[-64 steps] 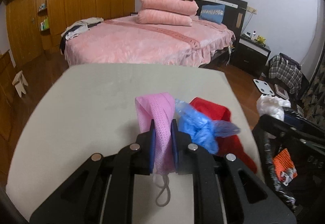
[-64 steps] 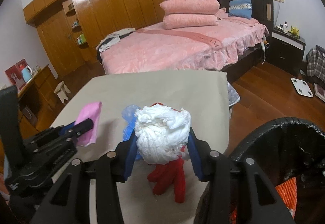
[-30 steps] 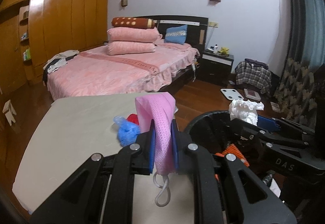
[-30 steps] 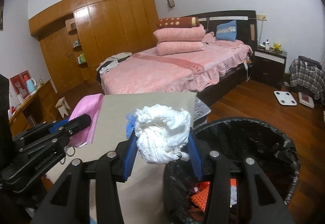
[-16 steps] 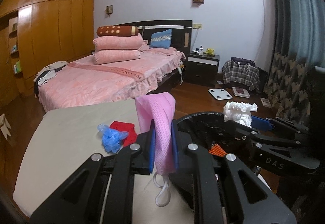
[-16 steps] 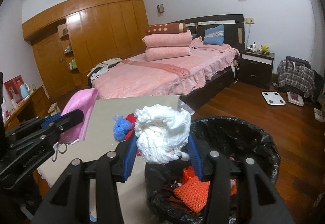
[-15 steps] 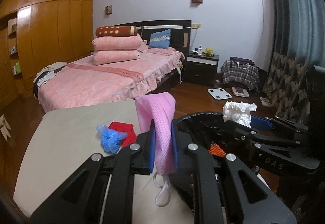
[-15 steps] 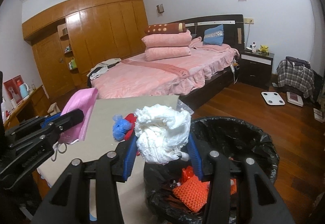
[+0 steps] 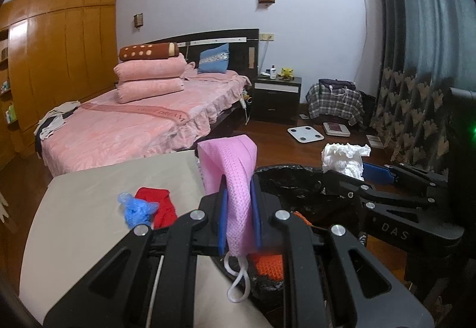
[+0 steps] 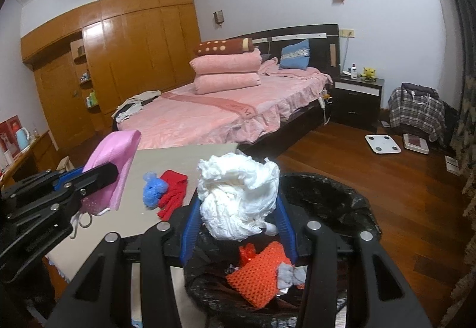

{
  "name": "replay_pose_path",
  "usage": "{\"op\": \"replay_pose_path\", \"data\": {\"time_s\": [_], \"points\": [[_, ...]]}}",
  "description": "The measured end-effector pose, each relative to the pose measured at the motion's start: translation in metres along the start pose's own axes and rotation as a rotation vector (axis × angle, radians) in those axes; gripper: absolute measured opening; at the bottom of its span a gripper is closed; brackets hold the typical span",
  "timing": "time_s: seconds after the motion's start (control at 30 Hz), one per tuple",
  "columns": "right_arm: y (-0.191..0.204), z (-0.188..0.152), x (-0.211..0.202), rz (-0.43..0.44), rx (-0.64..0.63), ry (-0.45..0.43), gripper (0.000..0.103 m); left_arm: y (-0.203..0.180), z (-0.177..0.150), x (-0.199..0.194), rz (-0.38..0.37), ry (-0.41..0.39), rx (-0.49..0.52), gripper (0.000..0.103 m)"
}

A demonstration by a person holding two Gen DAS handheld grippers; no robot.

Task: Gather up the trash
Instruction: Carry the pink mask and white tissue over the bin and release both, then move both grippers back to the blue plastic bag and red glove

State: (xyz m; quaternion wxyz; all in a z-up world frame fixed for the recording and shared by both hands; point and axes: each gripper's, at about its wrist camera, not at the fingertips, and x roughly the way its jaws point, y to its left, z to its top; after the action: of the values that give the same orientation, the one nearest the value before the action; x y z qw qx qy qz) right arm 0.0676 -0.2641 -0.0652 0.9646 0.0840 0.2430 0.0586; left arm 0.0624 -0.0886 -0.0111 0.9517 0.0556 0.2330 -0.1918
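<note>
My left gripper (image 9: 238,209) is shut on a pink face mask (image 9: 235,176), held above the near rim of a black-lined trash bin (image 9: 297,179). My right gripper (image 10: 236,215) is shut on a crumpled white tissue wad (image 10: 238,194) over the bin's opening (image 10: 327,197); the wad also shows in the left wrist view (image 9: 342,158). The mask shows at the left of the right wrist view (image 10: 116,161). A blue plastic wad (image 9: 136,209) and a red glove (image 9: 157,203) lie on the beige table (image 9: 89,224). Orange netting (image 10: 258,274) lies inside the bin.
A pink bed (image 10: 223,108) stands behind the table. A dark nightstand (image 10: 357,99), a white floor scale (image 10: 382,143) and a plaid bag (image 10: 416,111) sit on the wood floor to the right. A wooden wardrobe (image 10: 134,60) lines the far wall.
Both grippers have swung right from over the table to the trash bin, carrying the mask and the tissue wad. The blue wad and red glove stay on the table.
</note>
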Motion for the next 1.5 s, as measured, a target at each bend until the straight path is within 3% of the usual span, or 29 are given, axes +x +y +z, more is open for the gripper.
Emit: {"op": "replay_pose_path", "data": {"time_s": [0.4, 0.9, 1.0, 1.07, 1.3, 1.4, 1.5], "points": [[-0.034, -0.001, 0.003, -0.062, 0.022, 0.016, 0.046, -0.025, 0.001, 0.033, -0.065, 0.018, 0.037, 0.013], [-0.075, -0.013, 0.038, -0.13, 0.053, 0.087, 0.047, -0.043, -0.014, 0.109, -0.147, 0.084, 0.068, 0.015], [-0.079, -0.016, 0.05, -0.138, 0.051, 0.103, 0.051, -0.043, -0.015, 0.121, -0.165, 0.101, 0.065, 0.026], [-0.082, -0.018, 0.056, -0.146, 0.048, 0.113, 0.056, -0.038, -0.016, 0.126, -0.165, 0.104, 0.046, 0.052], [-0.082, -0.021, 0.054, -0.166, 0.051, 0.091, 0.095, -0.011, -0.016, 0.119, -0.093, 0.082, 0.014, 0.076], [-0.077, -0.021, 0.049, -0.149, 0.061, 0.081, 0.097, 0.005, -0.015, 0.108, -0.048, 0.072, -0.006, 0.086], [-0.072, -0.022, 0.045, -0.129, 0.07, 0.08, 0.097, 0.023, -0.014, 0.095, -0.009, 0.064, -0.02, 0.087]]}}
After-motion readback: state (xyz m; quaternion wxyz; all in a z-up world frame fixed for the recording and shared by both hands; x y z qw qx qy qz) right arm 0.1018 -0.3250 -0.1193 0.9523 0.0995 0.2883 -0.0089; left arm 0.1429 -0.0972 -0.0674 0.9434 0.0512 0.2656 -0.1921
